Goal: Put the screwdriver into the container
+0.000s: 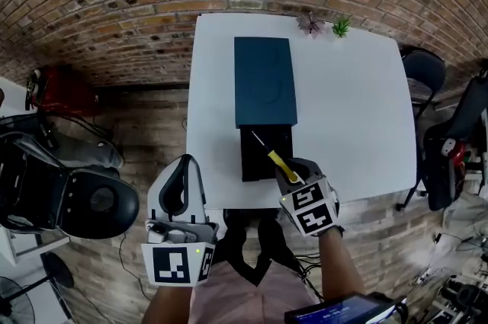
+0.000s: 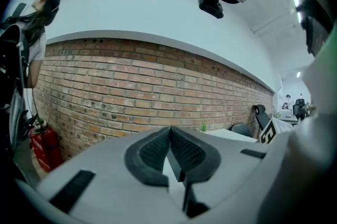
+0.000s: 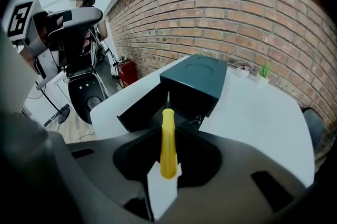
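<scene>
A screwdriver (image 1: 277, 160) with a yellow handle is held in my right gripper (image 1: 296, 176), which is shut on the handle. Its thin metal shaft points forward over the open black container (image 1: 248, 162) at the table's near edge. In the right gripper view the yellow handle (image 3: 167, 138) sticks out between the jaws toward the black container (image 3: 138, 110). A dark teal box (image 1: 264, 82) lies just behind the container. My left gripper (image 1: 181, 189) hangs off the table's near left corner. It is shut and holds nothing, and its pads (image 2: 158, 150) meet at the tip.
The white table (image 1: 351, 109) carries two small plants (image 1: 341, 27) at its far edge. A black office chair (image 1: 69, 197) stands at the left. Another chair (image 1: 427, 71) is at the right. A red object (image 1: 57, 90) sits by the brick wall.
</scene>
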Demonstrator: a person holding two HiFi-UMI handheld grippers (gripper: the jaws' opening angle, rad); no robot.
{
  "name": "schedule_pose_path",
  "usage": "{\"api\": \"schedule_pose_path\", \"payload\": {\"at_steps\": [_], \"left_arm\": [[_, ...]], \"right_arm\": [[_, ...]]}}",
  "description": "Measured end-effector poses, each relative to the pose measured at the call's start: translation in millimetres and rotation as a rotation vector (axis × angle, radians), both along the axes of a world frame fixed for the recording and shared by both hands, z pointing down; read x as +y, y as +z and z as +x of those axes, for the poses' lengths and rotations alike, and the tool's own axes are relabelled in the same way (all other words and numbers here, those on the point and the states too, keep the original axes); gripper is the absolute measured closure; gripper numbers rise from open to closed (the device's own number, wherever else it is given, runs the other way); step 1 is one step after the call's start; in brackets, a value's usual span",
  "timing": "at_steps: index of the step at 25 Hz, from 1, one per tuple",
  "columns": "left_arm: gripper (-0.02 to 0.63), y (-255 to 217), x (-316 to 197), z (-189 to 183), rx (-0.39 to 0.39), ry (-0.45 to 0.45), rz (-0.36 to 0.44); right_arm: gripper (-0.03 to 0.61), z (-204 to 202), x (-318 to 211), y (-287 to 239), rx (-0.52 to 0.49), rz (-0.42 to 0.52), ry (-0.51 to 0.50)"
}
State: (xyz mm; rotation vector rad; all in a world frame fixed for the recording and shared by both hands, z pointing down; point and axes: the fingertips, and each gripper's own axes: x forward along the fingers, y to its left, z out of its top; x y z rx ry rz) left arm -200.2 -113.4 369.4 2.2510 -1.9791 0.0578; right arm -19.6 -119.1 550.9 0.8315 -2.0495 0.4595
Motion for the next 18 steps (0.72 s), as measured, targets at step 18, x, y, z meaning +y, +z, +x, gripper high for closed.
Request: {"api": "schedule_pose_path", "payload": {"at_steps": [18], "left_arm": [[0.601,15,-17,-19,-0.006,-0.053,-0.038]], "right_arm": [[0.495,-21,-27,23,0.044,0.003,-0.055]]}}
